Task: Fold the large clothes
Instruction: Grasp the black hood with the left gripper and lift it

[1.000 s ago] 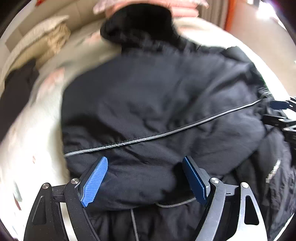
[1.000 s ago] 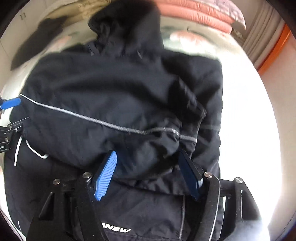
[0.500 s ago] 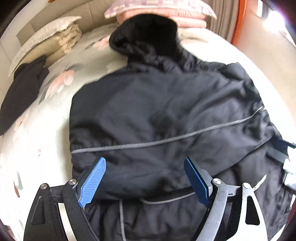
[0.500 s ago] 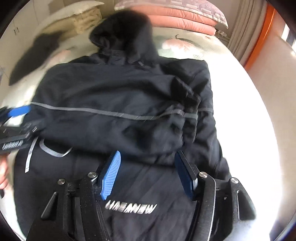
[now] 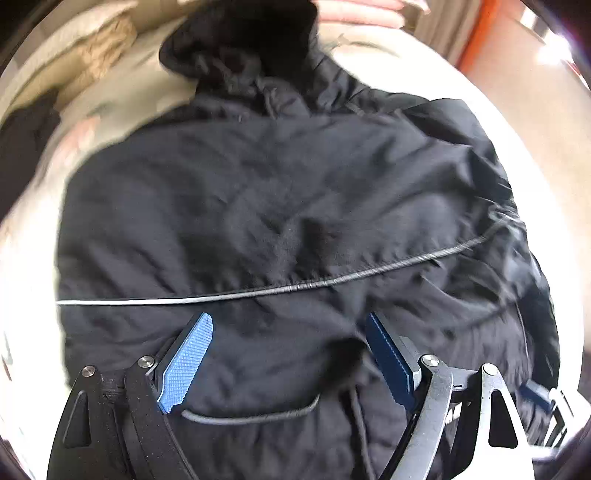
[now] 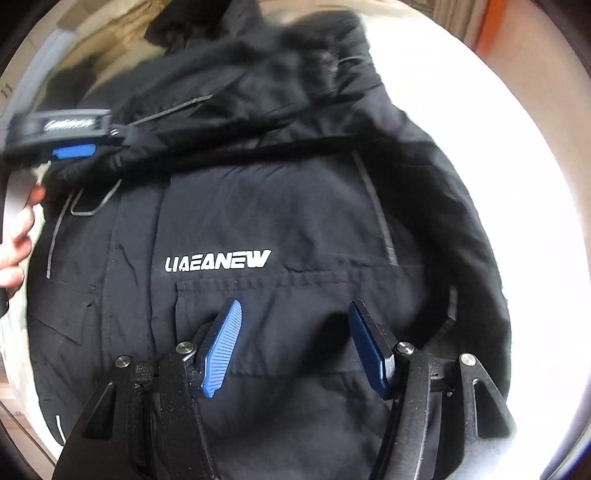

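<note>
A large black hooded jacket (image 5: 280,192) lies on the bed, one part folded over along a grey piping line (image 5: 332,282), with its hood (image 5: 251,48) at the far end. My left gripper (image 5: 288,317) hangs open just above the near edge of that fold, gripping nothing. In the right wrist view the jacket (image 6: 295,206) shows a white logo (image 6: 218,260) and a chest pocket. My right gripper (image 6: 295,306) stands open over the pocket, nothing pressed between its pads. The left gripper (image 6: 70,147) appears blurred at the upper left of that view.
The pale floral bed sheet (image 5: 33,314) surrounds the jacket. Folded beige bedding (image 5: 92,48) and a dark garment (image 5: 22,147) lie at the far left, and an orange frame (image 5: 476,33) stands far right. A person's hand (image 6: 18,236) is at the left edge.
Both grippers have slid across the jacket. The right wrist view has left the folded part and now looks down on the logo and pocket. Both stay open.
</note>
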`<state>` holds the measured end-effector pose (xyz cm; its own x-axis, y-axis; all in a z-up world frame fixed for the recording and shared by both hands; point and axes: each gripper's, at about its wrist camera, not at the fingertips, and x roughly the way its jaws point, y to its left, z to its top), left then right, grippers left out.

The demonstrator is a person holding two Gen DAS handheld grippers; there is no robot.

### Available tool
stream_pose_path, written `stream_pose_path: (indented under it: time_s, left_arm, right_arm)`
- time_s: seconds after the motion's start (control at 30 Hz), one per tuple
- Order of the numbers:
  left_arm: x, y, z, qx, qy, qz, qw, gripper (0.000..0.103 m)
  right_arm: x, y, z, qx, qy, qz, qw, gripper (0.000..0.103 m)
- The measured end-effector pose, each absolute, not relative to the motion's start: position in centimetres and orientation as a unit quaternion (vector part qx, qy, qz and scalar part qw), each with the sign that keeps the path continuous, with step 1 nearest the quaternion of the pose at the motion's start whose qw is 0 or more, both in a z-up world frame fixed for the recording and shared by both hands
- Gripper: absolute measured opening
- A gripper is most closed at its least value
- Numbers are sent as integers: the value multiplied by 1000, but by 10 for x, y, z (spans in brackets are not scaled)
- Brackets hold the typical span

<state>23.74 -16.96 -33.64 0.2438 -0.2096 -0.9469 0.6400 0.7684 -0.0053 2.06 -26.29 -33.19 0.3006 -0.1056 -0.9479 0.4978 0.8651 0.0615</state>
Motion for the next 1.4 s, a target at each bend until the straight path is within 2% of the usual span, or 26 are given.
stream_pose_path:
  time_s: [0.17,0.27,0.43,0.73,0.87,1.1,1.13,1.17,1.2,1.23,1.3,1.4]
  left_arm:
    - [252,-144,-299,183,517,-301,780,86]
    - [276,-129,-281,169,505,-301,791,86]
    - [324,-124,-275,165,497,-297,799,86]
    - [440,-151,-273,189,449,-288,825,86]
    - [515,-184,-278,169,443,-271,837,86]
    - [581,-215,-310,143,462,-275,831,85]
    - [590,-218,-318,138,465,-269,832,75]
    - [596,-219,-327,132,475,-268,828,40]
    - [599,-218,-334,125,485,-273,821,20]
    - [602,-214,-344,107,503,-292,807,12]
    - [597,-205,-357,128,489,-291,812,11]
    - [589,-193,-382,155,491,-302,802,12]
  right_arm:
    - [30,-282,-301,181,538,-197,800,65]
    - [65,-294,-276,175,520,-194,813,65]
    - [170,-312,-244,143,505,-172,834,65]
    - [368,-363,-224,96,456,-166,869,65]
    - [440,-386,-232,113,443,-164,874,65]
    - [526,-399,-281,125,464,-143,865,64]
    - [536,-400,-290,126,467,-145,863,61]
    - [535,-402,-294,127,473,-150,859,45]
    - [538,-404,-300,125,478,-154,855,23]
    - [536,-405,-302,114,477,-159,857,15]
    - [522,-409,-305,89,478,-169,857,14]
    - [497,-438,-324,108,491,-177,846,9]
